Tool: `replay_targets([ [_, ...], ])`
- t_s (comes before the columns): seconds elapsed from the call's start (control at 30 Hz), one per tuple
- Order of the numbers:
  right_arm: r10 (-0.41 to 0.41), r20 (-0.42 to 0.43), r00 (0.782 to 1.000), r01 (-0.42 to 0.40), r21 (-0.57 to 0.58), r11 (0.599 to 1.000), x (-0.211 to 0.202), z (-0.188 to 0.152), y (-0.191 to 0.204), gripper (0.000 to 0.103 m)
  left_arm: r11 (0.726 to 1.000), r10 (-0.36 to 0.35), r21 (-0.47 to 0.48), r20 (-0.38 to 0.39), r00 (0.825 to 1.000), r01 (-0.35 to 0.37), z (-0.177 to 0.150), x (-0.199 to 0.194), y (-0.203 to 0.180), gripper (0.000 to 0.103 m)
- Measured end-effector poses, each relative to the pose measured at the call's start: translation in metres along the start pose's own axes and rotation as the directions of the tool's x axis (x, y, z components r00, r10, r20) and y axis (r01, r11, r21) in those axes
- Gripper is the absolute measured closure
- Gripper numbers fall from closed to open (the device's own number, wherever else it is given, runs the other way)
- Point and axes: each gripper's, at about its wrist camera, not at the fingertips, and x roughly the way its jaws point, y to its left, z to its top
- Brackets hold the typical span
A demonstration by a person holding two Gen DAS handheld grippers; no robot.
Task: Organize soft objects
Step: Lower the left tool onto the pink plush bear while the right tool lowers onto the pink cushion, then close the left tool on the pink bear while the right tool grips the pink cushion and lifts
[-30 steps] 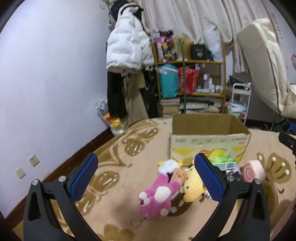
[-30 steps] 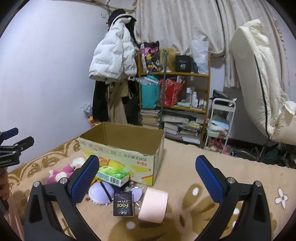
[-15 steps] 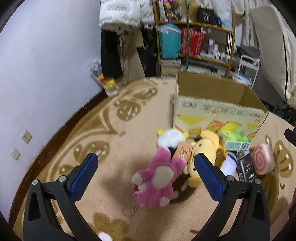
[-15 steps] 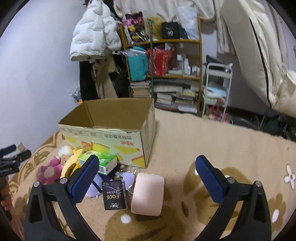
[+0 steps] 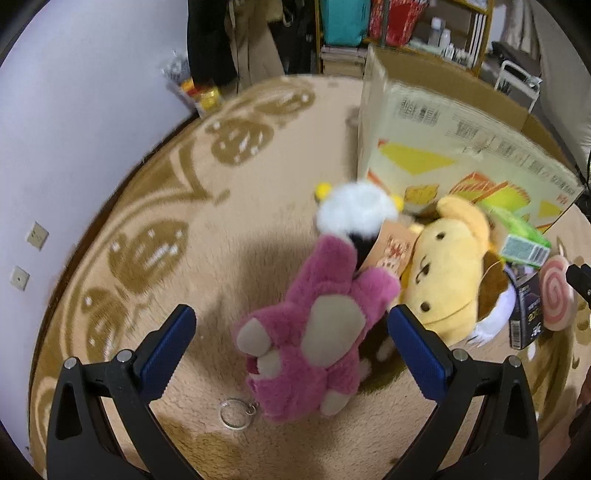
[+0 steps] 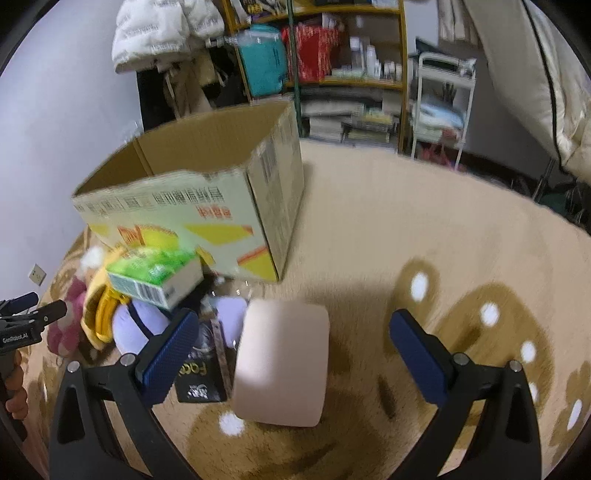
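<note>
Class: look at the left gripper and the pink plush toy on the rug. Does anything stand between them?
Nothing visible does. The left gripper is open, and the pink plush toy lies unobstructed between its fingers, beside the yellow plush.

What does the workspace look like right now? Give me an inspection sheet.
Surface: beige patterned carpet.
Job's things: pink plush, yellow plush and pink roll pillow lie in front of the open cardboard box.
Clutter: green carton, black packet, key ring.
Grippers: left gripper open over pink plush; right gripper open over roll pillow.
Cables: nothing seen.
Surroundings: shelf, white jacket.
</note>
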Motion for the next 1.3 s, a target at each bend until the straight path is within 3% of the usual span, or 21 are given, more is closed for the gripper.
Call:
replay_targets([
  [0.2,0.013,-0.08,0.997,-0.013,-0.008,1.0,0.016,-0.008,0.002,0.003,1.0,-0.005,-0.017,-0.076,0.997,0.004,-0.003,0.018,0.002,0.001],
  [0.27,0.013,-0.1,0.995,-0.015,-0.02,1.0,0.019,-0.01,0.004,0.02,1.0,-0.003,-0.016,-0.09,0.996,0.001,-0.004,0.021,0.001,0.002],
  [0.4,0.01,-0.154,0.988,-0.018,-0.047,0.999,0.028,-0.014,0.01,0.028,1.0,-0.029,-0.003,-0.109,0.994,0.029,-0.005,0.027,-0.003,0.023],
  [0.47,0.008,-0.171,0.985,-0.018,-0.059,0.998,0.032,-0.014,0.012,0.039,0.999,-0.031,0.01,-0.118,0.992,0.032,-0.007,0.029,-0.006,0.034],
  [0.63,0.003,-0.158,0.987,-0.011,-0.046,0.999,0.029,-0.016,0.011,0.048,0.999,-0.039,0.005,-0.106,0.994,0.04,-0.008,0.027,-0.007,0.04],
  [0.9,0.031,-0.105,0.994,-0.034,-0.028,0.999,0.015,-0.011,0.007,0.05,0.998,-0.059,-0.034,-0.038,0.998,0.057,-0.009,0.003,0.0,0.044],
  [1.03,0.03,-0.058,0.998,-0.032,-0.038,0.999,0.004,-0.008,0.011,0.05,0.999,-0.042,-0.027,0.045,0.998,0.044,-0.009,-0.02,-0.001,0.044],
  [1.3,0.022,0.095,0.995,-0.015,-0.073,0.997,-0.032,-0.004,0.022,0.051,1.0,-0.001,-0.009,0.224,0.975,0.003,-0.011,-0.062,-0.003,0.044],
])
